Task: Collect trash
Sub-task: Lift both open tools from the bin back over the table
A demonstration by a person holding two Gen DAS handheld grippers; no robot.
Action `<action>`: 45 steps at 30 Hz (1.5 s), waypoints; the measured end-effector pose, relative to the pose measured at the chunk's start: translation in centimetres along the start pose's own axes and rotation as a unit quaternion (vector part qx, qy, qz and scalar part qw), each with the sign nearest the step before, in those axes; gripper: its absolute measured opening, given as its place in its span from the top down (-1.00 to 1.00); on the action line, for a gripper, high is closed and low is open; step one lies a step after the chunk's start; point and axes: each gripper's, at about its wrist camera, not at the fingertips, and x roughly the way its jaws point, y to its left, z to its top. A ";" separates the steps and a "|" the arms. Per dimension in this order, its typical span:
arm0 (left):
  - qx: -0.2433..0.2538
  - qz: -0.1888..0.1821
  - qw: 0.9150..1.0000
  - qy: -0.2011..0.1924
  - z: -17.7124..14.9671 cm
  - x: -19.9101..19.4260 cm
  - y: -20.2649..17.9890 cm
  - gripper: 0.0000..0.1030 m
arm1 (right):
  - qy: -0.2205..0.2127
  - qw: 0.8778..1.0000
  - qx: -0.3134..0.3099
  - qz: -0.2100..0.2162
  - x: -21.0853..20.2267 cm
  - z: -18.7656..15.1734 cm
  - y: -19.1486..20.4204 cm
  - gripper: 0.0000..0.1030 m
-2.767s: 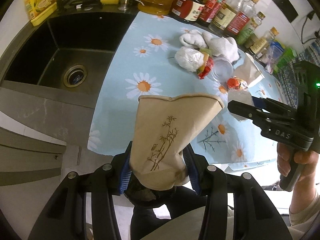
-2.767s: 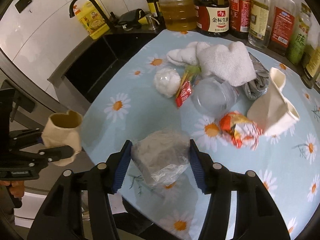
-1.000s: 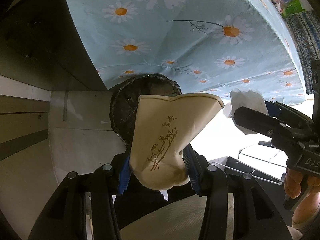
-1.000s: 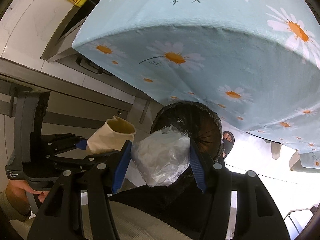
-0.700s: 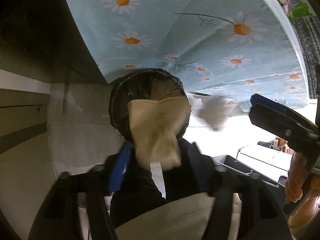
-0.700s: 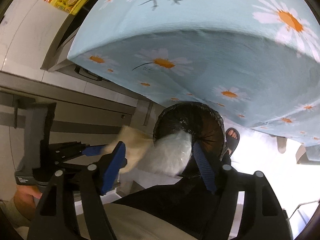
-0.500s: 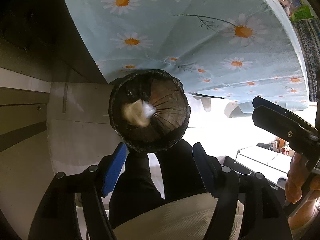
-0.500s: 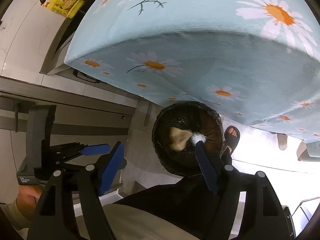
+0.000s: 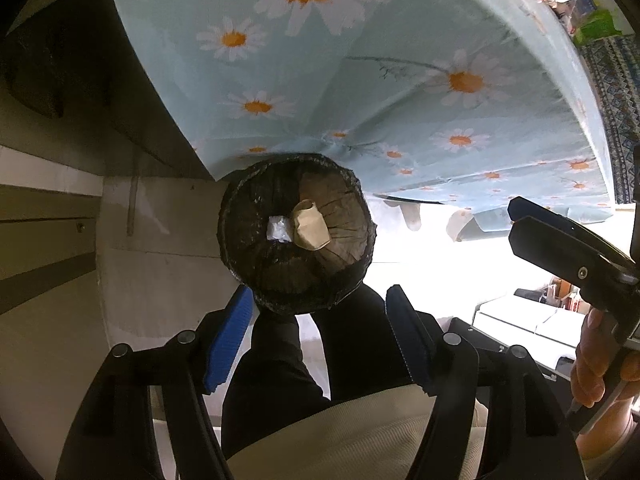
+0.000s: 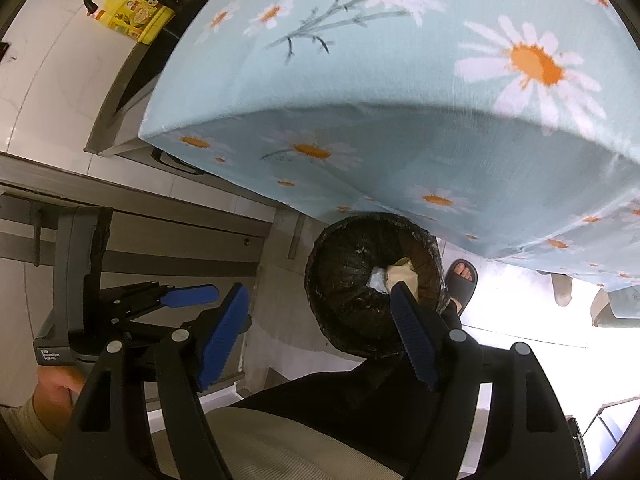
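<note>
A round bin lined with a black bag (image 9: 240, 240) (image 10: 344, 312) stands on the floor under the table's front edge. At its bottom lie a crumpled beige paper cup (image 9: 310, 226) (image 10: 402, 272) and a clear plastic wrapper (image 9: 278, 232) (image 10: 377, 279). My left gripper (image 9: 316, 334) hangs open above the bin's near rim, nothing between its blue pads. My right gripper (image 10: 320, 332) is also open and empty above the bin. Each gripper shows in the other's view, the left gripper (image 10: 188, 296) at the left, the right gripper (image 9: 560, 236) at the right.
The table with the blue daisy cloth (image 9: 400, 72) (image 10: 400, 100) overhangs the bin. A person's dark trouser legs (image 9: 280, 360) and sandalled foot (image 10: 462, 276) are beside the bin. A sink counter with a yellow bottle (image 10: 132, 16) is at the upper left; cabinet fronts (image 10: 140, 232) are left.
Both grippers opened over the bin. The paper cup fell from the left one and the plastic wrapper from the right; both now lie at the bin's bottom.
</note>
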 end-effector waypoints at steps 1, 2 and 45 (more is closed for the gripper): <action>0.002 0.001 1.000 -0.003 0.1 -0.2 -0.1 -0.30 | -0.004 1.000 -0.001 -0.001 -0.4 0.1 0.1 -0.42; 0.004 0.001 1.000 -0.006 0.1 -0.5 -0.2 -0.30 | -0.007 1.000 -0.001 0.000 -0.7 0.2 0.2 -0.42; 0.081 -0.004 0.980 -0.180 12.2 -13.8 -9.5 -0.27 | -0.168 0.983 -0.008 -0.072 -13.6 14.2 -4.5 -0.42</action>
